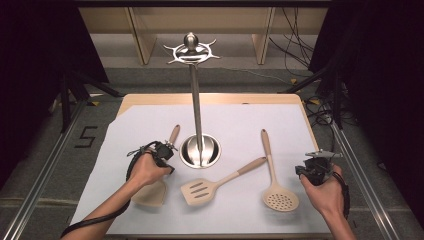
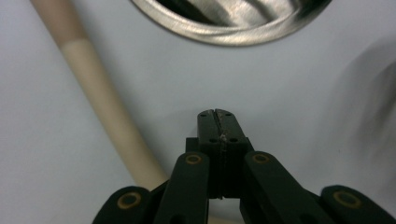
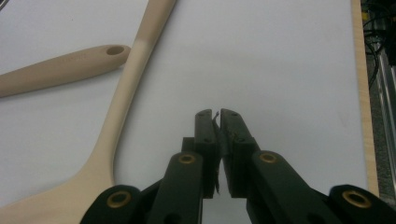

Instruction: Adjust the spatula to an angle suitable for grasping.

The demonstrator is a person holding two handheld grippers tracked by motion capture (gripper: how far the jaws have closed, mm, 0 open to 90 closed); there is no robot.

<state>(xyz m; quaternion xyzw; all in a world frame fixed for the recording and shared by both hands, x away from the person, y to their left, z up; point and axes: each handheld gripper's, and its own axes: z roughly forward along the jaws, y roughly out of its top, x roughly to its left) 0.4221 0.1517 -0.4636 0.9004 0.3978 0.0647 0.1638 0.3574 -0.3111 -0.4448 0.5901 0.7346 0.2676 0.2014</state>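
Both claws pressed together, empty; I'd spread the left claw wide, then straddle the turner handle squarely.

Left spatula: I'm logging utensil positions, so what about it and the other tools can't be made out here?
- Left spatula, high view: the left hand hides its neck.
- Stand, left gripper view: cut off by the top edge.
- Skimmer, right gripper view: head cut off by the bottom edge.
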